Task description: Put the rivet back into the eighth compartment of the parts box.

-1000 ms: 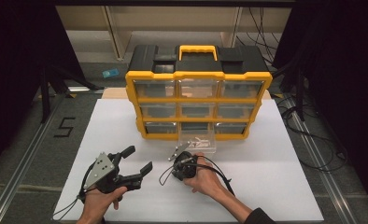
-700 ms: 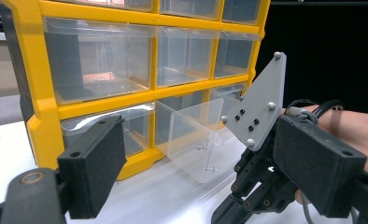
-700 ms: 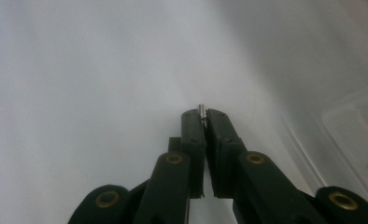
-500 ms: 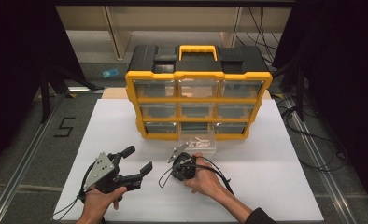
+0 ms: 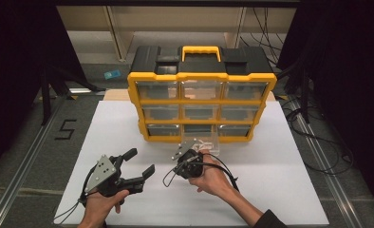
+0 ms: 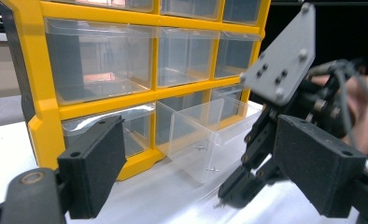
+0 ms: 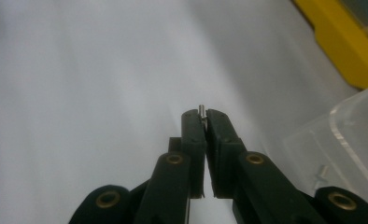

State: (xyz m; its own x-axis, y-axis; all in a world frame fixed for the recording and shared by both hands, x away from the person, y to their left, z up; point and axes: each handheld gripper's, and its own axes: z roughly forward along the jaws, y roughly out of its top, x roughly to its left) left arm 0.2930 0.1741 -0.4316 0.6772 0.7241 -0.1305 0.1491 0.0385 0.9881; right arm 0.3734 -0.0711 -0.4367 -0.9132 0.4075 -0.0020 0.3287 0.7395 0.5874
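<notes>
Right gripper (image 7: 202, 116) pinches a small metal pin (image 7: 201, 110) – left gripper (image 5: 140, 164) gapes, holding nothing

White table (image 5: 128, 123), yellow organizer (image 5: 201, 107), clear drawer (image 5: 205, 142)

One yellow-and-black drawer cabinet (image 5: 201, 80), with one yellow carry handle (image 5: 201, 50) on top. Nine drawer bays in its front, three rows of three. One clear drawer (image 6: 205, 135) pulled out and set on the worktop (image 5: 280, 180) just in front of the bottom row. At least two small metal pins (image 6: 211, 169) inside that drawer; exact number too small to tell. One more small metal pin (image 7: 201, 110) pinched at the tips of the right hand-held gripper (image 7: 204, 114). Two hand-held grippers in all: left hand-held gripper (image 5: 140, 164) and the right, each with two black jaws and one grey three-cornered plate. One white worktop.
</notes>
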